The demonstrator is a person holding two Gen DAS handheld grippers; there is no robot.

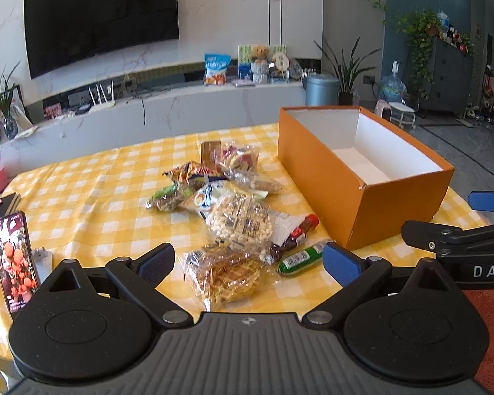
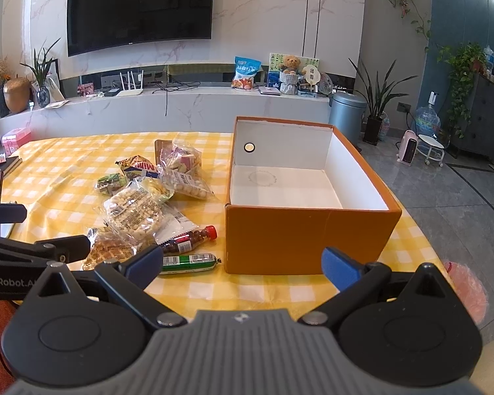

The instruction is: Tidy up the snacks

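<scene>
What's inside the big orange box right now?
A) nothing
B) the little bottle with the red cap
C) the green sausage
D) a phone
A: the orange box shows only its bare white floor, while the snacks all lie on the tablecloth beside it.

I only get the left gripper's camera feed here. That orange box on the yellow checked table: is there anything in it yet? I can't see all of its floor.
Observer: No. The right wrist view looks straight into the orange box; its white floor is bare.
Visitor: Anything odd inside it?
Observer: A small round hole shows in the far white wall, hidden from your view.
Visitor: What is the right gripper doing?
Observer: The right gripper hangs open in front of the box's near wall, holding nothing.
Visitor: Anything off the table on that side?
Observer: A pink bag shows past the table's right edge, beyond your frame.
</scene>
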